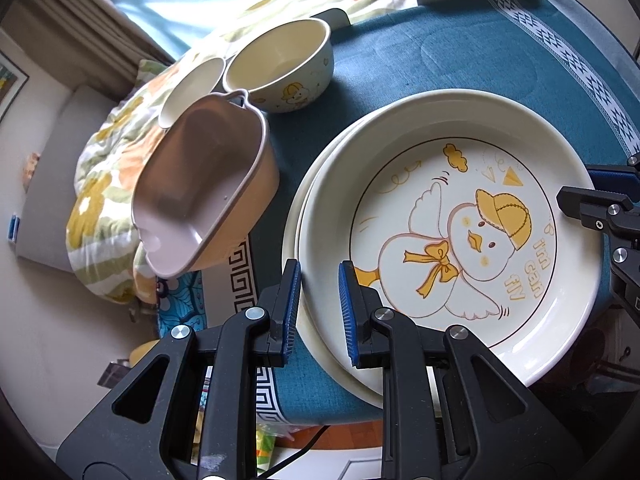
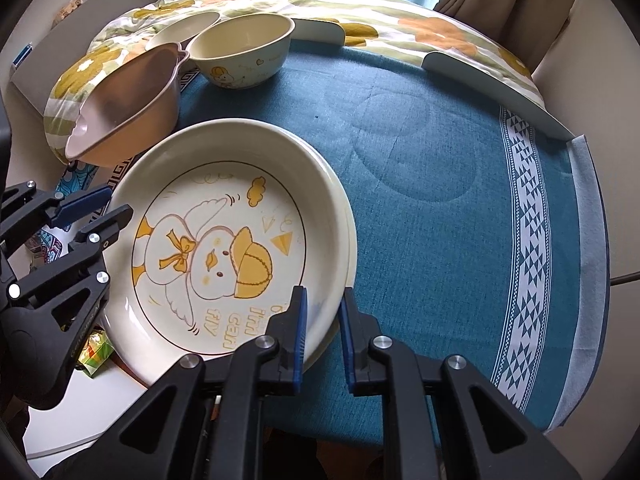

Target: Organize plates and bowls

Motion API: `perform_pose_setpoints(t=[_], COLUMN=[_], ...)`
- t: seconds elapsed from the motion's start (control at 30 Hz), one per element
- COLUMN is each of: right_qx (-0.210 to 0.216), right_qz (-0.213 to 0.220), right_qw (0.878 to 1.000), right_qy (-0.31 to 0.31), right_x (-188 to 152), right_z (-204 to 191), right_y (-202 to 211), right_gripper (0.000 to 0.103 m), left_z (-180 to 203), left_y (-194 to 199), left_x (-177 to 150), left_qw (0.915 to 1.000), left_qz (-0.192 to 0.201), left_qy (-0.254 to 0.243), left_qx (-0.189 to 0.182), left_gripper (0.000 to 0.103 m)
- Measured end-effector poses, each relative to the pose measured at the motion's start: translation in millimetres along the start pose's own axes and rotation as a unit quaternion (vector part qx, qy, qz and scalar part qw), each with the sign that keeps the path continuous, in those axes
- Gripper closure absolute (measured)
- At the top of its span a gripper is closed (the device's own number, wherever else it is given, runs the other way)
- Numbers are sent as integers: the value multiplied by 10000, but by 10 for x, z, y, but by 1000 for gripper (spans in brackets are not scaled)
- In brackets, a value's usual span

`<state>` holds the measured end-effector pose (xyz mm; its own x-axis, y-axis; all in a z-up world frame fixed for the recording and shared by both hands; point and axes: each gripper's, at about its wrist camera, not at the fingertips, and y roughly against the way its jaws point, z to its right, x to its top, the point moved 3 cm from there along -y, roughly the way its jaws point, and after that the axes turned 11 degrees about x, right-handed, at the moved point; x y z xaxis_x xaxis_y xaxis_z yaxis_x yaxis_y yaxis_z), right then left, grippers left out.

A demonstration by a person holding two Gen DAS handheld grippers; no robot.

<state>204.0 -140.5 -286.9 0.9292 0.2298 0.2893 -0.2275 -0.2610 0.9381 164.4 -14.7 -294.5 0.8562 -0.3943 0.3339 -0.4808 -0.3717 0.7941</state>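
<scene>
In the right wrist view, the left gripper (image 2: 104, 210) enters at the left edge, its fingers straddling the rim of the duck plate (image 2: 224, 240); whether it pinches is hard to tell. The plate sits centre-left, stacked on a second plate (image 2: 352, 240), on the blue tablecloth (image 2: 440, 160). At lower centre the right gripper (image 2: 323, 334) is parted around the plates' rim. The pink dish (image 2: 132, 92) and cream bowl (image 2: 242, 56) stand upper left.
</scene>
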Motion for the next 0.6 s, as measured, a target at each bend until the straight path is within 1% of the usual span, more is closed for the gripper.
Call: perform_pose_setpoints(t=[0.23,0.4,0.5,0.6], right_qx=[-58,-14,106,248], right_qz=[-11,-15,21,43], right_qw=[10000,10000,9999,9996], right_qy=[31,27,-19,-136], right_x=[4,10,49,148], right_z=[-2,6,34,112], right_y=[-8,-3,60,154], right_gripper=[89,89,89,89], left_z=[-18,-37,-85,-230], left_y=[8,6,13,50], left_x=[0,13,36,116], left_qw=[10000,9999,9995,9975], left_qz=[16,-17,-87,-120], left_qy=[37,83,209,547], left_qx=[-14,-53,-202,-441], left_gripper=[86,86,86,86])
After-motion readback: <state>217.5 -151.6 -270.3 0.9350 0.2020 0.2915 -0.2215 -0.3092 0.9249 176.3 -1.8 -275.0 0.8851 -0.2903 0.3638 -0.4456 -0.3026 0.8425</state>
